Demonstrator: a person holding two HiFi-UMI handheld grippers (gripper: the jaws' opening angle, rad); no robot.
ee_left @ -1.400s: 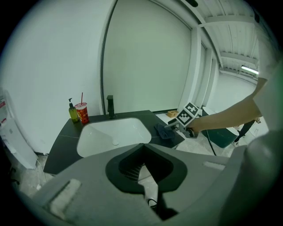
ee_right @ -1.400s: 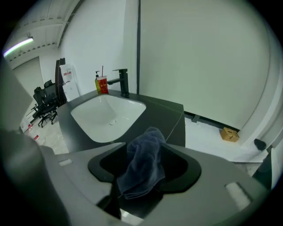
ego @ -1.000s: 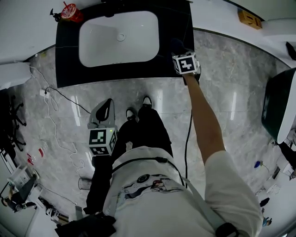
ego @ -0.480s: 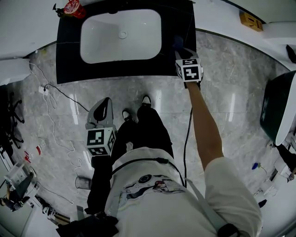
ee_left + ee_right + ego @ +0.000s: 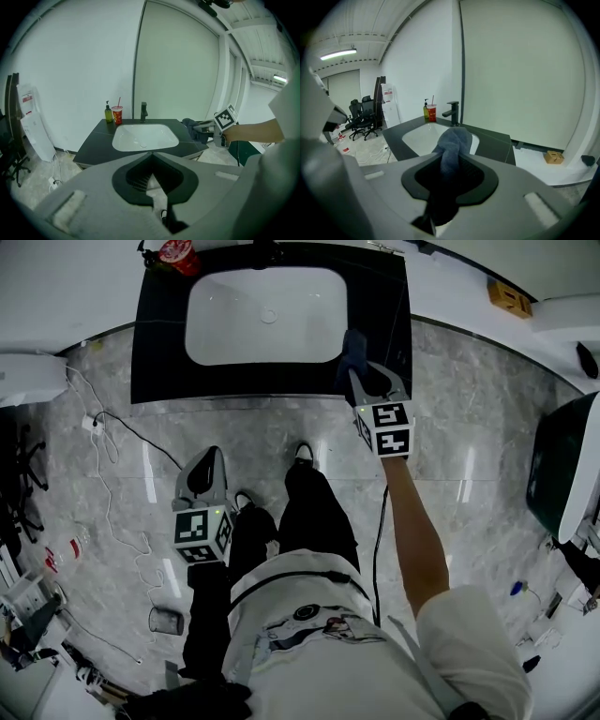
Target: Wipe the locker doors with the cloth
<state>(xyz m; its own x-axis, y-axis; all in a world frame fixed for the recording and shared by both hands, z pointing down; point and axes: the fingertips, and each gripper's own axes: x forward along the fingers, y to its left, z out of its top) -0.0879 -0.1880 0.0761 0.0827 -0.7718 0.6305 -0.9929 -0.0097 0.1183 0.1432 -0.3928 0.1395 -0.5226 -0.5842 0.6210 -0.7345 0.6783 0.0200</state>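
Cloth in right claw
Right claw (image 5: pixel 370 379) has just closed on cloth (image 5: pixel 453 139), which juts ahead; left claw (image 5: pixel 210 463) closed, empty.

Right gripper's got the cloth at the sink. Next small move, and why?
Probably lift the cloth clear of the sink counter and turn toward the lockers: the right gripper, its jaws just closed, grips it above the counter's right end, and no locker door shows nearby.

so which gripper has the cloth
The right gripper: it has just closed on the blue cloth; the left gripper is shut and empty.
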